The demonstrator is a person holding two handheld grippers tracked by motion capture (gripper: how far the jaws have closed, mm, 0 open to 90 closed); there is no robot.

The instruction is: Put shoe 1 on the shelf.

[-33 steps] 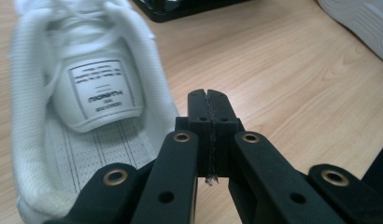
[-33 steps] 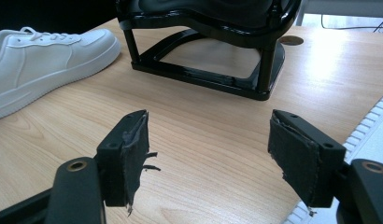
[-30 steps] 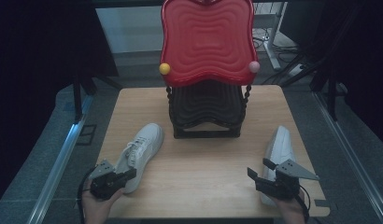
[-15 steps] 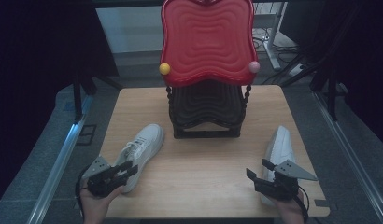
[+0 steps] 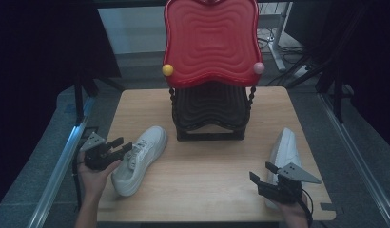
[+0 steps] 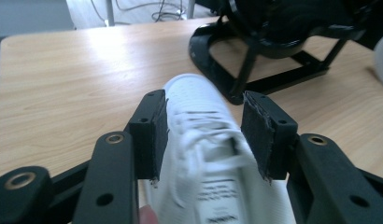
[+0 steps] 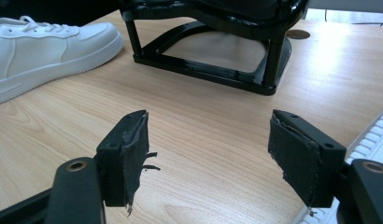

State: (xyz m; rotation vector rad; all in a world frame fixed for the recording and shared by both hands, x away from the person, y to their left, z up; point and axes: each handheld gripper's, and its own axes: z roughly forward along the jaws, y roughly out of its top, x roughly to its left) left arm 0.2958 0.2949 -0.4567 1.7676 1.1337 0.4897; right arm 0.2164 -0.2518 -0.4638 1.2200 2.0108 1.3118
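A white sneaker lies on the left of the wooden table, its toe toward the stand. My left gripper is open at the sneaker's heel end. In the left gripper view the laced top of the sneaker sits between the two pads of the left gripper. A second white shoe lies at the right edge, its ribbed sole showing. My right gripper hovers open just left of that shoe. Bare wood shows between the pads of the right gripper.
A black stand carrying a red wavy panel with a yellow ball and a pink ball occupies the back middle of the table. Its base is ahead of the right gripper. Dark floor and metal rails flank the table.
My left gripper has moved forward, away from the person, and now straddles the left sneaker's heel end. The right gripper has hardly moved.
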